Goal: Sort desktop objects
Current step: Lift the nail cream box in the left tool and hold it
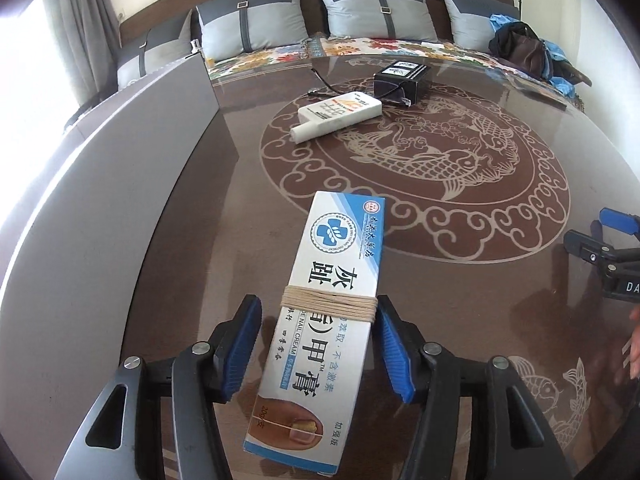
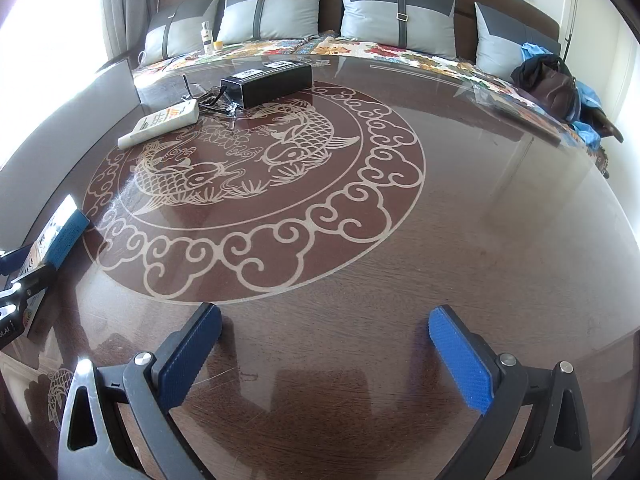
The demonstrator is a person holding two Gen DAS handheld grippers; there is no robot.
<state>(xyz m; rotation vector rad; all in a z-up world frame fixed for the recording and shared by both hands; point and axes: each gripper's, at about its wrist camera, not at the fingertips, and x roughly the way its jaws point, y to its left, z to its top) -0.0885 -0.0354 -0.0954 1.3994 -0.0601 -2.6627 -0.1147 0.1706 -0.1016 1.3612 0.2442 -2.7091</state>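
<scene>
A long white and blue nail cream box [image 1: 340,264], bound with a tan rubber band, lies between the fingers of my left gripper [image 1: 318,308]. The right pad touches the box's edge; the left pad [image 1: 244,340] stands off it with a visible gap, so the gripper is open. In the right wrist view the box [image 2: 60,236] and left gripper [image 2: 16,280] show at the far left edge. My right gripper [image 2: 325,312] hangs wide open over bare table [image 2: 460,240], holding nothing. A white tube [image 1: 340,114] and a black box [image 1: 402,76] with a cable lie at the table's far side.
A grey panel [image 1: 120,180] runs along the table's left edge. Behind the table stands a sofa with grey cushions [image 1: 376,8] and a dark bag [image 1: 524,48]. A small bottle [image 2: 207,38] stands on the sofa. A hand [image 1: 634,344] shows at the right edge.
</scene>
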